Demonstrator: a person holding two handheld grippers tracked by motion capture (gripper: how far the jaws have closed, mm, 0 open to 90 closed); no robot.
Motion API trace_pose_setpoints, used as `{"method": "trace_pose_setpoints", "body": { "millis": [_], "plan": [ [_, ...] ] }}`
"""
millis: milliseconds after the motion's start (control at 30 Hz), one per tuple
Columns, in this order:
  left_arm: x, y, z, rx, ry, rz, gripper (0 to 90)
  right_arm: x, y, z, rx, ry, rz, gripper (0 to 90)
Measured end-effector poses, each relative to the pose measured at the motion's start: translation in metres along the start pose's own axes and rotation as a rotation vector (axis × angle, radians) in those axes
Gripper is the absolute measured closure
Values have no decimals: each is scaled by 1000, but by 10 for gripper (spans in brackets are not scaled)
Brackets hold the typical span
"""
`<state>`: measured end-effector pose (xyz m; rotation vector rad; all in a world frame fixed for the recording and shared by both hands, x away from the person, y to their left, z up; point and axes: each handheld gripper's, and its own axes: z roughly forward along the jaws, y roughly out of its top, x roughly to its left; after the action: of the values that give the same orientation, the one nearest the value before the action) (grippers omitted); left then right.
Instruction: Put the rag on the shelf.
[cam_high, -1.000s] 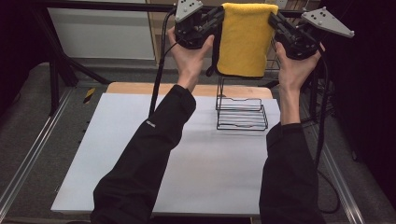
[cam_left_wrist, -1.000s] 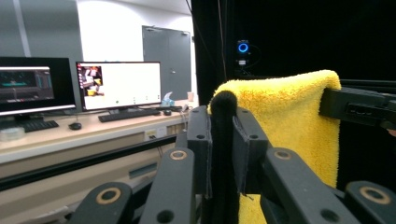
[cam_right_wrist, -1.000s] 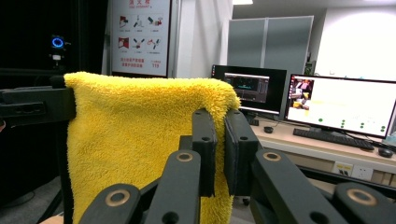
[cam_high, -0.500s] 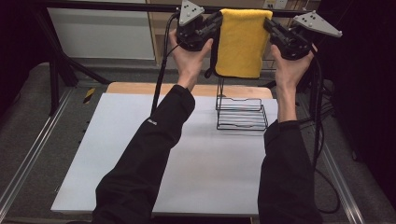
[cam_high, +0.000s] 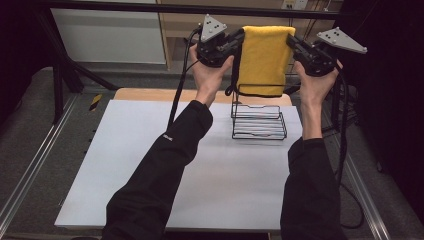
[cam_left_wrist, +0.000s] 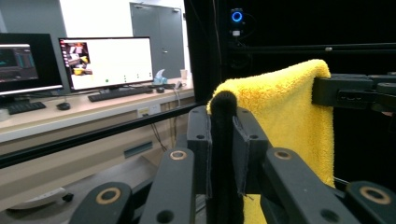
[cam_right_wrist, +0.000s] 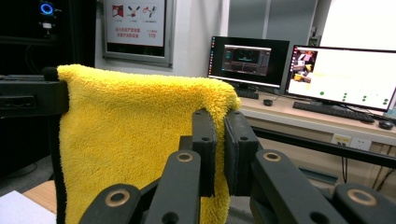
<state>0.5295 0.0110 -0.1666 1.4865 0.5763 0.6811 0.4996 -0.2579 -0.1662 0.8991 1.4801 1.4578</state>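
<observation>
Yellow towel (cam_high: 264, 60): hangs stretched above wire rack (cam_high: 258, 121) | left gripper (cam_high: 239, 40): jaws clamped on towel's upper left corner | right gripper (cam_high: 290, 44): jaws clamped on upper right corner

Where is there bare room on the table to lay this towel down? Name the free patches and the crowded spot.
The white table top is bare left of the left sleeve, and between the two sleeves, near side of the wire rack. It is crowded at the far right, where the rack stands under the yellow towel, pinched by left gripper and right gripper.
</observation>
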Motion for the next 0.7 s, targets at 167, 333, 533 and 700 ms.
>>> {"method": "trace_pose_setpoints", "body": {
  "millis": [167,333,533,700],
  "plan": [
    [-10,-3,10,6,-23,1,785,-11,-4,-8,7,-18,4,844],
    [-17,-8,18,16,-46,0,785,-19,-8,-15,14,-32,2,843],
    [-23,-18,17,28,-62,11,784,-24,-19,-21,24,-28,9,843],
    [-23,-30,14,50,-74,6,784,-22,-33,-25,33,-13,21,843]
  ]
}}
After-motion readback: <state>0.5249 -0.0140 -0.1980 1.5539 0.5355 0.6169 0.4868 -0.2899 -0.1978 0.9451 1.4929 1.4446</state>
